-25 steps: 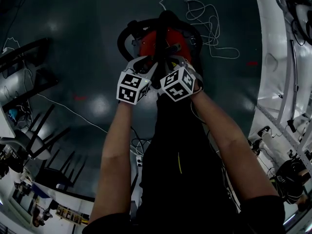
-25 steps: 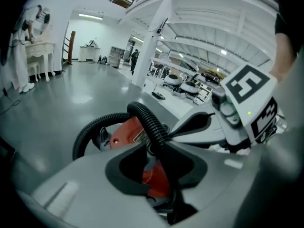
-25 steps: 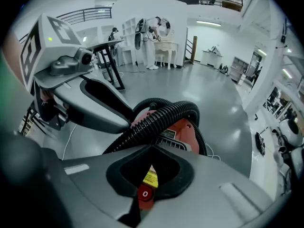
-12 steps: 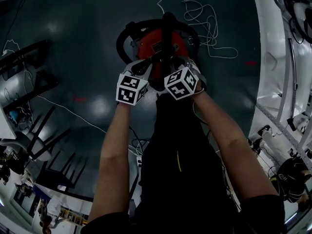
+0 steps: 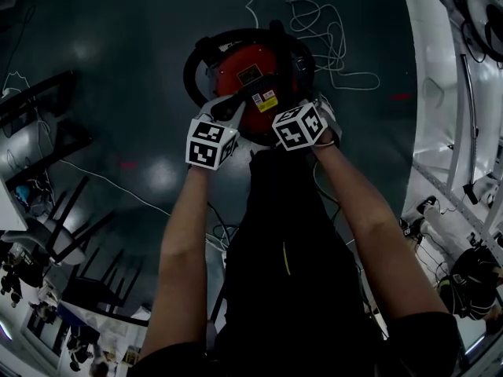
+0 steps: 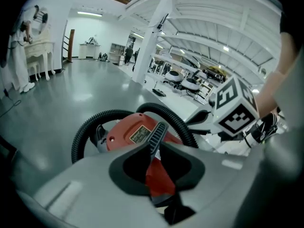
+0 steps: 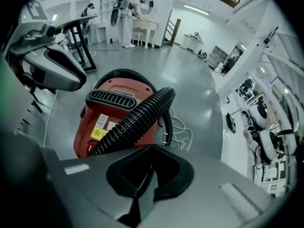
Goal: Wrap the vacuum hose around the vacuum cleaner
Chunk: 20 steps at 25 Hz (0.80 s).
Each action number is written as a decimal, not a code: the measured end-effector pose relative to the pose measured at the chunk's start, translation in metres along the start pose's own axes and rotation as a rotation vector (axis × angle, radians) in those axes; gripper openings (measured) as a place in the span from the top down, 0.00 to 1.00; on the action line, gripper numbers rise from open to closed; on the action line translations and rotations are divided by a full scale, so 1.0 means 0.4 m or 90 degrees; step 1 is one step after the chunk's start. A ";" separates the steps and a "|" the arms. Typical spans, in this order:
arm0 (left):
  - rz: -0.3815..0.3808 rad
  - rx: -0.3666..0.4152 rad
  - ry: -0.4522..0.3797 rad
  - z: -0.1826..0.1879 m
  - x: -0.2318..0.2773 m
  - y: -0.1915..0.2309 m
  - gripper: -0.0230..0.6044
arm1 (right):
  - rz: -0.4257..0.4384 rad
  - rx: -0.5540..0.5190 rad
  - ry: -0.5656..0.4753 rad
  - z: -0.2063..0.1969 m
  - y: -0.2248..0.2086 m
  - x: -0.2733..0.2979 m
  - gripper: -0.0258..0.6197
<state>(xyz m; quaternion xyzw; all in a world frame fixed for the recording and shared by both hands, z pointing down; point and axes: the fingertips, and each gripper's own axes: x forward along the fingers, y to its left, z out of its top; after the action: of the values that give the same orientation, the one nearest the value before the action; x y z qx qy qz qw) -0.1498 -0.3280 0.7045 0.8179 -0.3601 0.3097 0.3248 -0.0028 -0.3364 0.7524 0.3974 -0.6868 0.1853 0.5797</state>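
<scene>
- The vacuum hose (image 7: pixel 137 120) lay slanted across the near right side of the vacuum cleaner (image 5: pixel 251 73). Its length ran from near left to far right, just beyond the right gripper (image 7: pixel 145 176).
- That gripper was the nearer one. Its jaws were together and empty, so I judged it would have to open before taking the hose.
- The left gripper (image 6: pixel 152 153) hung at the cleaner's near left rim. Its jaws had just been closing to a narrow slit, with nothing visibly pinched.
- Elsewhere the hose already ringed the cleaner's left and far sides.
</scene>
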 end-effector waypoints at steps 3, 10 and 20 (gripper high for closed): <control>-0.005 0.002 0.002 -0.002 0.005 -0.007 0.86 | 0.010 0.013 0.034 -0.045 -0.008 0.020 0.96; -0.002 0.008 0.006 0.000 0.018 -0.018 0.86 | -0.011 -0.003 0.082 -0.094 -0.017 0.051 0.96; 0.009 -0.001 -0.001 0.002 0.002 -0.017 0.88 | -0.032 0.017 0.041 -0.087 -0.027 0.004 0.96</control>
<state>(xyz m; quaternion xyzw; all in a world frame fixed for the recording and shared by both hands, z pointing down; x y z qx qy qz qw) -0.1436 -0.3254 0.7023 0.8151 -0.3664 0.3113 0.3232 0.0281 -0.3188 0.7605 0.4165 -0.6550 0.1924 0.6005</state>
